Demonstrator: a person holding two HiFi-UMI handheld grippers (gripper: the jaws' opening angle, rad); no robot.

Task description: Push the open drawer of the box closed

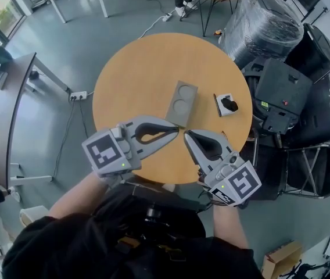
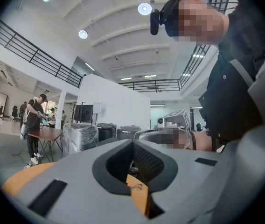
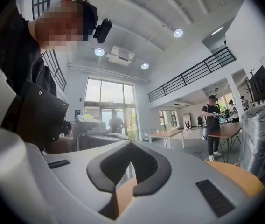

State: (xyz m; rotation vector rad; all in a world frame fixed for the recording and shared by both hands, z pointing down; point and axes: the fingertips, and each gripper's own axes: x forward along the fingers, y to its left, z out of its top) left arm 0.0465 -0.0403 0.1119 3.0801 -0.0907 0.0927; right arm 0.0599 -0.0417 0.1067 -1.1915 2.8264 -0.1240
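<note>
My head camera looks steeply down on the round table, with my left tool and right tool at its near edge. Each tool's camera sits close behind its jaws, tilted up toward the ceiling. Both catch my torso and the table's edge.

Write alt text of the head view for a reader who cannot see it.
The left gripper and right gripper, both shut, hover tip to tip over a round table; beyond lie a grey block and a white box.
</note>
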